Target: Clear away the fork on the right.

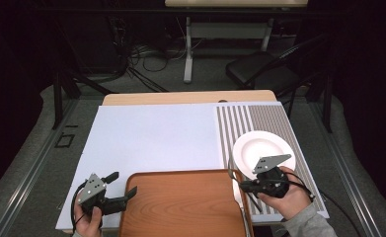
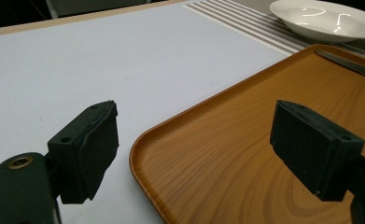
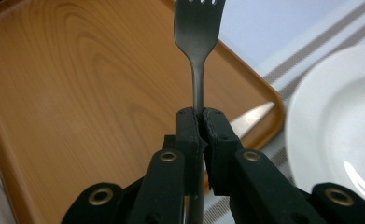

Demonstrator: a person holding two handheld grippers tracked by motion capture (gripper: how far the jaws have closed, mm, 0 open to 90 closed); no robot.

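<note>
Here, near the table's front right corner, the right tongs [image 3: 202, 122] are clamped on a fork [image 3: 196, 42] by its thin handle, its tines reaching over the wooden tray [image 3: 77, 93] beside a white plate [image 3: 339, 121]. Such a narrow hold could let it swivel or slip. The left tongs [image 2: 194, 149] gape empty over the tray's left edge.

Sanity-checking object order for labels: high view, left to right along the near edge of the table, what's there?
left gripper → wooden tray → fork → right gripper, with the white plate just behind it on the striped mat.
</note>
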